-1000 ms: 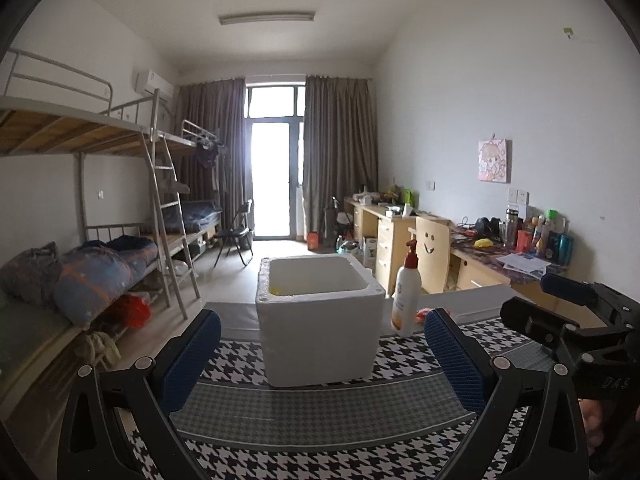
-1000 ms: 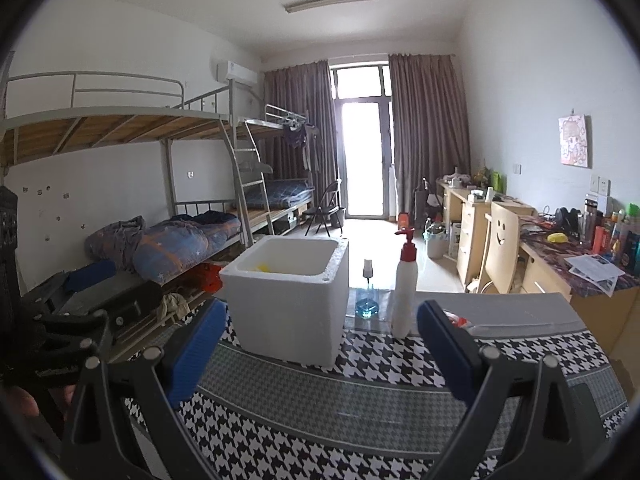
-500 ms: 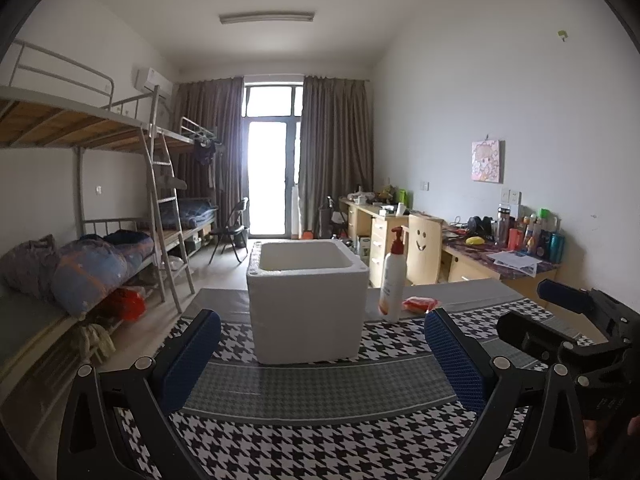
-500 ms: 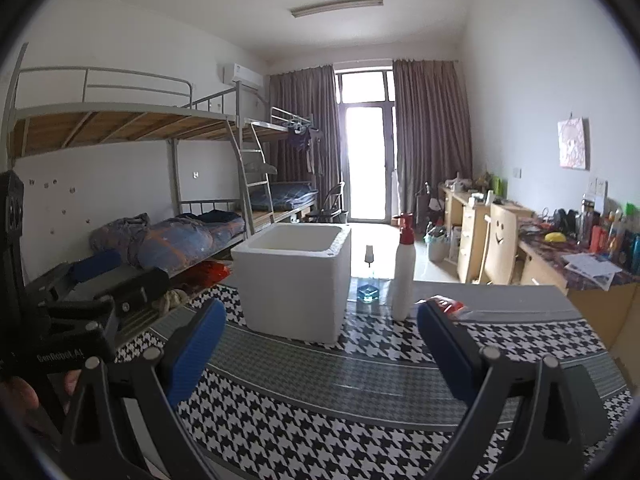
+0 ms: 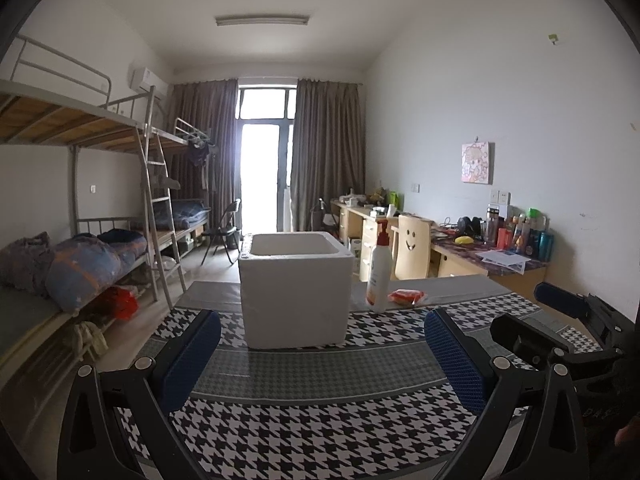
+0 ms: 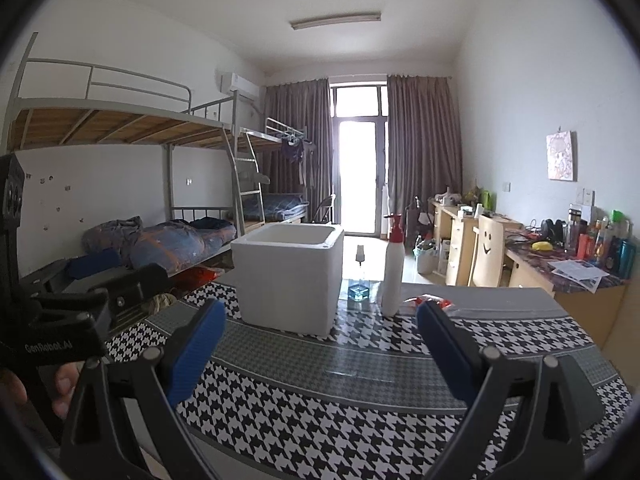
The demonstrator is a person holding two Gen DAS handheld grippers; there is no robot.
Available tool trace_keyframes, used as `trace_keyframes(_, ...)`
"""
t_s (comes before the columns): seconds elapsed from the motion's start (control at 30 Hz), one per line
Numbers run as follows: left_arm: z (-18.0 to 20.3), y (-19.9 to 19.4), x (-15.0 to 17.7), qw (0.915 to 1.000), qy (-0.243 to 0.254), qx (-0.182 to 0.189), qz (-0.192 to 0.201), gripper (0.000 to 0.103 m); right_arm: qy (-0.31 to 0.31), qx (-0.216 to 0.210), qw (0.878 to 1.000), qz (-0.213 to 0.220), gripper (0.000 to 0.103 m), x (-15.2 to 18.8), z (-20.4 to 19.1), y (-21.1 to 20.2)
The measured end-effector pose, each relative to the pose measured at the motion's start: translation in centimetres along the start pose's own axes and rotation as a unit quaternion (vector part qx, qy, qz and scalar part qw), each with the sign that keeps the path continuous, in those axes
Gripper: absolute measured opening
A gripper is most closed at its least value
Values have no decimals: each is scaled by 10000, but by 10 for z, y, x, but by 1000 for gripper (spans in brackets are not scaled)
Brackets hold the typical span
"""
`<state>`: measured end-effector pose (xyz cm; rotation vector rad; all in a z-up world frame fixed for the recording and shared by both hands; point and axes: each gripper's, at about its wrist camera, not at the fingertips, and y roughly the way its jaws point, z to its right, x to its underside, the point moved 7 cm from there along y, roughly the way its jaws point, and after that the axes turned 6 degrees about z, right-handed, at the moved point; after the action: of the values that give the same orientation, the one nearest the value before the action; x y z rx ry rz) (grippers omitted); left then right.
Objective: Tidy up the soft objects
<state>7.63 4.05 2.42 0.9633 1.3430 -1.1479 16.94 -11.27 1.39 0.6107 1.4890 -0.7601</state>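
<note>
Both the left gripper [image 5: 322,354] and the right gripper [image 6: 320,346] hover wide apart and hold nothing above the checkered table [image 5: 320,416]. A white foam box [image 5: 295,288] stands mid-table, a pump bottle [image 5: 378,276] just right of it, and beside that a red packet [image 5: 406,296], possibly soft.

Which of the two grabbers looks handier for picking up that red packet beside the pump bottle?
Probably the right gripper. In its view the red packet lies just beyond its right finger, right of the pump bottle. From the left gripper the packet sits farther off, past the white foam box. Both are open and empty.
</note>
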Motion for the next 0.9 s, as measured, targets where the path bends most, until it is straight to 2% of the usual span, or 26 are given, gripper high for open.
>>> trace_keyframes(0.13, 2, -4, 5, 10000, -27, 93, -3, 102, 129, -28, 9999, -31, 98, 9, -2, -6)
trace_keyframes(0.37, 4, -11, 10, 9999, 11, 93, 95, 102, 29, 253, 9995, 163, 98, 16, -3, -15)
trace_keyframes(0.73, 9, -21, 16, 9996, 154, 140, 180, 102, 255, 305, 9992, 95, 98, 27, -2, -15)
trace_keyframes(0.9, 8, -22, 19, 9996, 193, 141, 151, 102, 167, 403, 9990, 130, 98, 29, -4, -21)
